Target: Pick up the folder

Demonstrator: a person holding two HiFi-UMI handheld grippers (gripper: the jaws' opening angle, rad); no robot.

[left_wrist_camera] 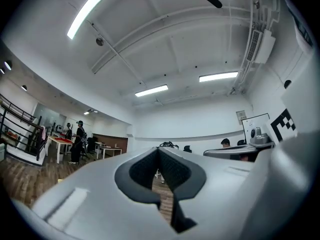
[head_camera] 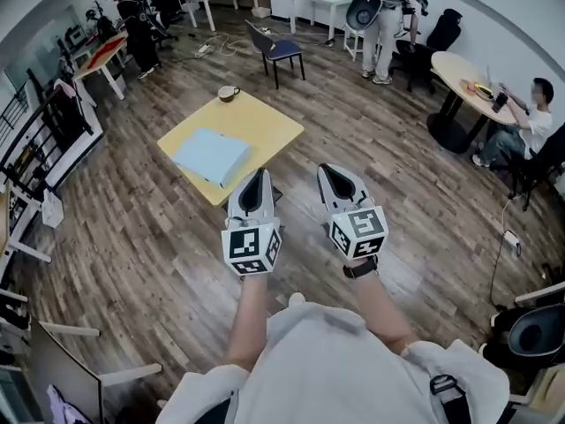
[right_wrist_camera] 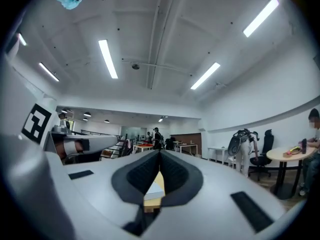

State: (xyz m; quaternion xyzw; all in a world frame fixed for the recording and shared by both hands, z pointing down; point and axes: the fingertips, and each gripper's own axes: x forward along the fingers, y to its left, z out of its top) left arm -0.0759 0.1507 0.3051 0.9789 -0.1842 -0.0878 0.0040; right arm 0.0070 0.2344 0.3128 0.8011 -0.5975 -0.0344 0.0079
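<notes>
Your white shirt [head_camera: 335, 360] fills the bottom of the head view, and your 2 bare forearms reach forward out of it, the right one with a dark watch [head_camera: 360, 268] at the wrist. Each hand carries 1 gripper, side by side and apart over the wood floor [head_camera: 132, 237].

Your left gripper [head_camera: 257, 176] has its jaws clenched with nothing between them. In the left gripper view [left_wrist_camera: 159, 150] the dark pads meet at the tip, and only floor shows through the slot below. Your right gripper [head_camera: 328, 170] is clenched the same way and empty. In the right gripper view [right_wrist_camera: 160, 153] its pads also meet at the tip.

The folder [head_camera: 212, 155], pale blue, lies flat on the yellow table [head_camera: 269, 126] ahead of you, on the half of the top nearer to you. Neither gripper touches it. In the head view your left gripper's tip sits just at the table's near corner, beside the folder's near edge. The right gripper view catches the folder [right_wrist_camera: 154, 190] and a strip of the table [right_wrist_camera: 150, 202] through the slot below its pads.

A small cup [head_camera: 229, 93] stands at the table's far corner, well apart from the folder. Beyond it stands a dark chair [head_camera: 275, 49]. A seated person [head_camera: 528, 120] is at a round table [head_camera: 459, 73] on the right.
</notes>
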